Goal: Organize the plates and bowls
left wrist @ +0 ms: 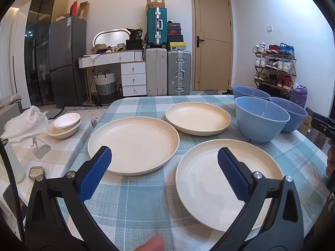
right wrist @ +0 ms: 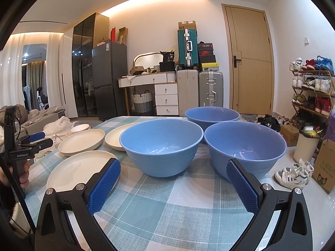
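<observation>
Three cream plates lie on the checked tablecloth [left wrist: 136, 209]: a near one [left wrist: 209, 188], a left one [left wrist: 134, 144] and a far one [left wrist: 197, 120]. Three blue bowls stand to their right: a near-left bowl [right wrist: 161, 146], a near-right bowl [right wrist: 245, 148] and a far bowl [right wrist: 211, 116]. My left gripper [left wrist: 164, 156] is open and empty, above the near edges of the near and left plates. My right gripper [right wrist: 173, 167] is open and empty, just before the two near bowls. The left gripper also shows in the right wrist view [right wrist: 38, 139].
A lower side table [left wrist: 62, 146] at the left holds stacked small white bowls [left wrist: 65, 125], a plastic bag [left wrist: 23, 123] and a metal stand [left wrist: 40, 148]. Beyond the table are suitcases, a fridge, a door and a shoe rack. Boxes and shoes lie on the floor to the right.
</observation>
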Demonstrator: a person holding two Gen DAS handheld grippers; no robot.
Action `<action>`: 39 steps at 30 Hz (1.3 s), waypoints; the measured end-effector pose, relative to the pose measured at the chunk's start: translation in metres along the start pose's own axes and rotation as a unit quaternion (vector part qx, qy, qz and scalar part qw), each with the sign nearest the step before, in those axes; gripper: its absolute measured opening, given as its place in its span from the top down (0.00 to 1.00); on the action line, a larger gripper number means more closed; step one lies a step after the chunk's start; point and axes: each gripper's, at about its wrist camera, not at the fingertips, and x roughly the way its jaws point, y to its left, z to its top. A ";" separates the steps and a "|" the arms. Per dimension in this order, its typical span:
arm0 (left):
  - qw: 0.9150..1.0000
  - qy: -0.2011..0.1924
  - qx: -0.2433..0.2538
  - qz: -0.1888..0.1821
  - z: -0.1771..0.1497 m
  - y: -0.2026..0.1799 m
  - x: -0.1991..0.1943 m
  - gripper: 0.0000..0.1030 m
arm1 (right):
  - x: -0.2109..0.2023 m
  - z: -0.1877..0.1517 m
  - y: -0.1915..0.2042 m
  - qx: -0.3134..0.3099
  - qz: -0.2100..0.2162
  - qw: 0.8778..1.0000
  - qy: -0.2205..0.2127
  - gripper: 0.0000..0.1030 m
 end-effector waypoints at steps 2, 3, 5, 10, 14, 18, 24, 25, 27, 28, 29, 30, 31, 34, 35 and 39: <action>1.000 0.001 -0.001 -0.002 0.002 -0.001 -0.001 0.02 | 0.001 0.002 0.001 0.002 0.000 1.000 0.006 0.00; 1.000 0.001 -0.001 -0.001 0.001 -0.001 -0.001 0.02 | 0.001 0.003 0.002 0.001 0.000 1.000 0.008 0.00; 1.000 0.003 -0.004 -0.001 0.002 -0.002 -0.002 0.02 | 0.000 0.006 0.005 -0.001 0.001 1.000 0.014 0.00; 1.000 0.011 -0.027 0.004 0.007 0.002 -0.005 0.02 | 0.003 0.014 0.010 -0.006 0.008 1.000 0.028 0.00; 0.999 0.012 -0.040 0.017 0.015 0.008 -0.009 0.02 | 0.002 0.019 0.013 -0.007 0.017 0.999 0.034 0.00; 0.999 0.009 -0.048 0.015 0.028 0.012 -0.018 0.02 | -0.001 0.026 0.013 -0.004 0.028 0.999 0.039 0.00; 0.999 0.004 -0.044 0.004 0.049 0.008 -0.035 0.02 | -0.004 0.042 0.013 -0.004 0.035 0.998 0.050 0.00; 0.999 0.003 -0.042 0.002 0.051 0.007 -0.037 0.02 | -0.005 0.045 0.013 -0.001 0.038 0.998 0.053 0.00; 0.999 0.003 -0.042 -0.001 0.058 0.004 -0.042 0.02 | -0.007 0.053 0.012 0.000 0.043 0.997 0.057 0.00; 0.999 0.004 -0.042 -0.003 0.061 0.003 -0.044 0.02 | -0.007 0.057 0.013 -0.002 0.042 0.997 0.057 0.00; 0.999 0.005 -0.043 -0.003 0.065 0.003 -0.045 0.02 | -0.006 0.062 0.013 -0.004 0.042 0.997 0.057 0.00; 0.999 0.006 -0.042 -0.001 0.064 0.002 -0.045 0.02 | -0.007 0.065 0.013 -0.006 0.042 0.997 0.057 0.00; 0.999 0.008 -0.040 0.001 0.067 0.001 -0.047 0.02 | -0.008 0.068 0.013 -0.007 0.044 0.997 0.058 0.00; 0.999 0.010 -0.041 0.001 0.080 -0.003 -0.044 0.02 | -0.007 0.077 0.012 -0.007 0.052 0.997 0.058 0.00; 0.999 0.013 -0.041 0.002 0.082 -0.004 -0.044 0.02 | -0.008 0.081 0.012 -0.005 0.056 0.997 0.058 0.00; 0.999 0.025 -0.039 0.005 0.093 -0.003 -0.044 0.02 | -0.005 0.100 0.009 0.006 0.070 0.996 0.062 0.00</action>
